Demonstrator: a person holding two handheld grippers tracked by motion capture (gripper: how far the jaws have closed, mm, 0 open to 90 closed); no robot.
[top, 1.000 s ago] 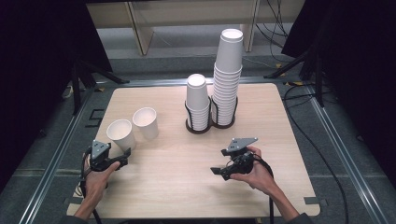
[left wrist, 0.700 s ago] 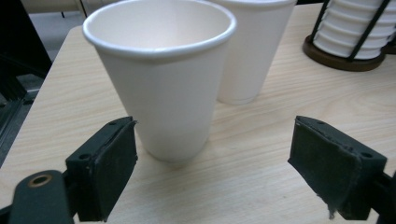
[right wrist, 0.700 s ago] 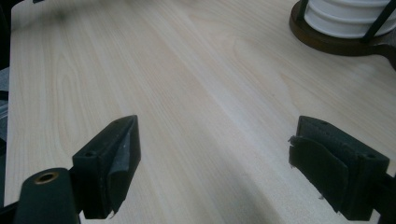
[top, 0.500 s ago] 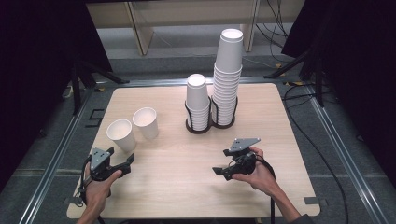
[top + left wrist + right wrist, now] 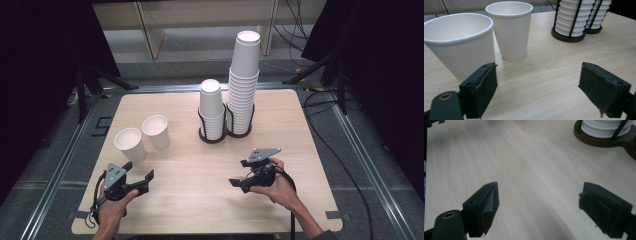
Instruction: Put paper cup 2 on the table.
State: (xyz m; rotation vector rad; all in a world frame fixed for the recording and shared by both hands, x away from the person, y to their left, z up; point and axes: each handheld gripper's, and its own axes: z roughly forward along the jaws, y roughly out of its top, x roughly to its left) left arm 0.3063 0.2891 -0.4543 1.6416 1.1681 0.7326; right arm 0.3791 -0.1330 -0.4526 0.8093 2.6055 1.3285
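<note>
In the left gripper view the left gripper (image 5: 537, 92) has its jaws released, nothing between them. The near paper cup (image 5: 461, 45) stands just beyond, at eleven o'clock; its base is hidden behind the left jaw. The second cup (image 5: 510, 30) stands at twelve, the cup stacks (image 5: 571, 21) at one, tops cut off. The right gripper (image 5: 539, 212) also hangs released over bare surface (image 5: 529, 170).

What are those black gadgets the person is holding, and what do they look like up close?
They are two handheld grippers. The left gripper and the right gripper are black, each topped by a grey three-cornered plate and trailing a black cable. Each ends in two blocky fingers faced with dark, slightly frayed padding. The forearms are bare, no sleeves.
</note>
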